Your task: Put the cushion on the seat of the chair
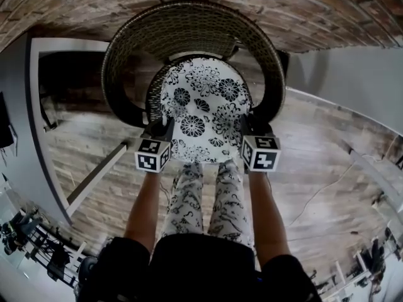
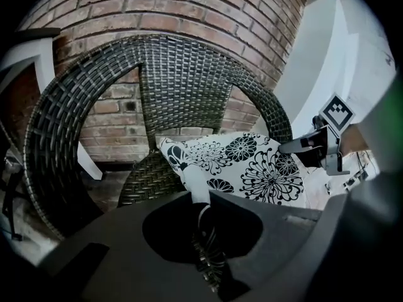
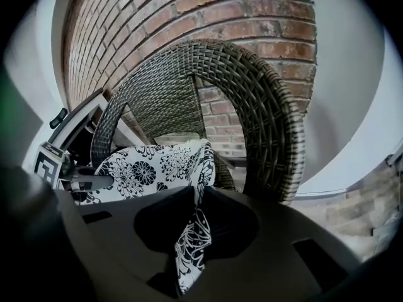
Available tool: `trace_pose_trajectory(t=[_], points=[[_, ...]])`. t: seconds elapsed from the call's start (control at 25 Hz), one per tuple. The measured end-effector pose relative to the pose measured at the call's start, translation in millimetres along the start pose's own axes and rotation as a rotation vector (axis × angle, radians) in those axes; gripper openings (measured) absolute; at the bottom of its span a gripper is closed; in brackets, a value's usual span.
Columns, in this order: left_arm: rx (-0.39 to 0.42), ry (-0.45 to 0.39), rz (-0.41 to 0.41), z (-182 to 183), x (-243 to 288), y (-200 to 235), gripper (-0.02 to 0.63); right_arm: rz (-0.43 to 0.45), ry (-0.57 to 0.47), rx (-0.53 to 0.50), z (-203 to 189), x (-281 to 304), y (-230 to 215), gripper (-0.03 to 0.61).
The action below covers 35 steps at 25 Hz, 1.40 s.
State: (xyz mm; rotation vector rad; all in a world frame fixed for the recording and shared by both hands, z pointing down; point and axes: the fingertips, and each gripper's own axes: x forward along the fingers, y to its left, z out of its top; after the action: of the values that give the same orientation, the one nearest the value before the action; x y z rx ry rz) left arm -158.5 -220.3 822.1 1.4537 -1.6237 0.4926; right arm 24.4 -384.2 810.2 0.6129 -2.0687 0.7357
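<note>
Chair seat [image 2: 148,181] mostly hidden under cushion [image 1: 203,109] at frame centre; arms [image 1: 146,206] stretch downward, left tongs [image 2: 201,201] and right tongs [image 3: 196,200] each clamped on a cushion corner.

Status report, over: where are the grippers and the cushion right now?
Left gripper shut on the cushion, left corner. Right gripper shut on its right corner. Cushion over the wicker chair seat, not released. Nothing in the way.

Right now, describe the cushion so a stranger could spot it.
Against the brick wall stands a round, dark wicker chair. The cushion is within its curve. It is the white pad with big black flowers, just past the similarly patterned trousers.
</note>
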Motion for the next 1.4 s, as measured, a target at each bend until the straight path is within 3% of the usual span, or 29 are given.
trace_pose_trajectory(t=[0.48, 0.8, 1.04, 1.24, 1.4], points=[[0.002, 0.000, 0.012, 2, 2, 3, 0.012, -0.014, 0.017, 0.003, -9, 5, -6, 0.100], [0.024, 0.004, 0.021, 2, 2, 1, 0.012, -0.041, 0.041, -0.035, -17, 4, -8, 0.221], [0.028, -0.002, 0.029, 1, 2, 2, 0.012, -0.047, 0.045, -0.031, -24, -2, -11, 0.238], [0.027, -0.011, 0.052, -1, 1, 4, 0.012, -0.022, 0.037, -0.022, -28, -8, -9, 0.238], [0.025, -0.015, 0.073, -1, 0, 9, 0.012, 0.048, -0.012, 0.036, -22, -14, 1, 0.244]])
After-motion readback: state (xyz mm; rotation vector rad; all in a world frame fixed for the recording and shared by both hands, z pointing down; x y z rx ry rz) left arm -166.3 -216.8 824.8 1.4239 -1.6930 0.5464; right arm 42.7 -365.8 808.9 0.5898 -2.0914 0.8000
